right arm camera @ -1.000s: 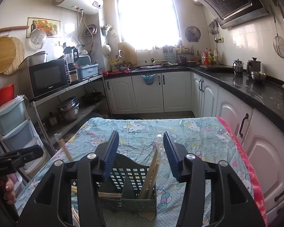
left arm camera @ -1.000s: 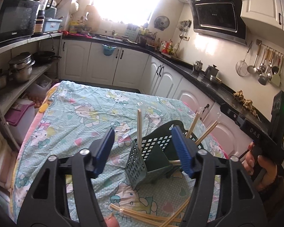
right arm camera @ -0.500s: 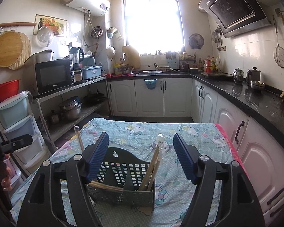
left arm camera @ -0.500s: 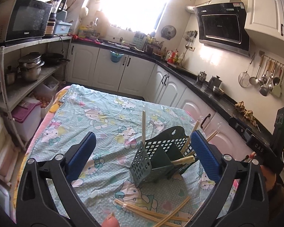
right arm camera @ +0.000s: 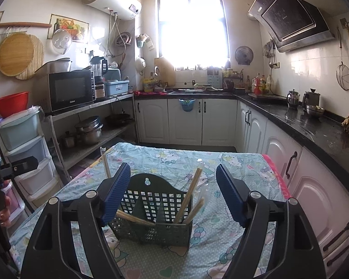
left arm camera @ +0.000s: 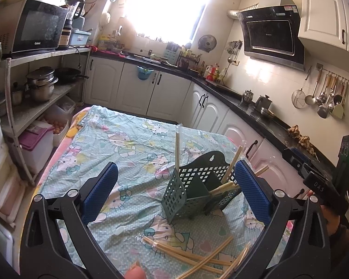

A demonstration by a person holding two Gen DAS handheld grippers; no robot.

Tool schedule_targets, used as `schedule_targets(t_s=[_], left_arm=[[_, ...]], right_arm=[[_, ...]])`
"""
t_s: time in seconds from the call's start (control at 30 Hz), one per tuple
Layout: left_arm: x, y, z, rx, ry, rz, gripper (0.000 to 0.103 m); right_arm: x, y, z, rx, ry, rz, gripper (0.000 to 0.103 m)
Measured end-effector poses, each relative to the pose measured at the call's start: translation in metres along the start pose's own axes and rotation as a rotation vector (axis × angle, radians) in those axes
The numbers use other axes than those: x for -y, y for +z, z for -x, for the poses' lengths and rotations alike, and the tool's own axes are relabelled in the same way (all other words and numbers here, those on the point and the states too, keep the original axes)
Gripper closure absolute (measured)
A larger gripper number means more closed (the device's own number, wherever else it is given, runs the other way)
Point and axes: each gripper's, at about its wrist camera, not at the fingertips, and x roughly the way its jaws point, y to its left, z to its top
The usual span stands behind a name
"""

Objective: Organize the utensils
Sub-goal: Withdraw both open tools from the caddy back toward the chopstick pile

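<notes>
Both sets of jaws just spread wide, nothing between them: left gripper [left arm camera: 174,190], right gripper [right arm camera: 173,193]. Green basket [right arm camera: 156,211] upright on the cloth-covered counter [left arm camera: 118,144], some chopsticks [right arm camera: 189,197] already inside. Next, probably: reach the loose chopsticks [left arm camera: 193,258], pinch mid-length, drop tips-down.

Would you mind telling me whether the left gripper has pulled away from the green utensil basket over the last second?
Yes. The left gripper has backed off: the green utensil basket that its jaws framed now sits smaller, farther up the tablecloth. Its jaws have just been opening, nothing between them.
</notes>
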Motion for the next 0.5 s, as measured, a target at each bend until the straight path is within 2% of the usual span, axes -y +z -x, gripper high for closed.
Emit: schedule_targets(t_s=[0.5], left_arm=[[-0.007, -0.031, 0.003, -0.063, -0.002, 0.02, 0.01]], right_arm=[[-0.013, -0.03, 0.014, -0.071, 0.02, 0.014, 0.028]])
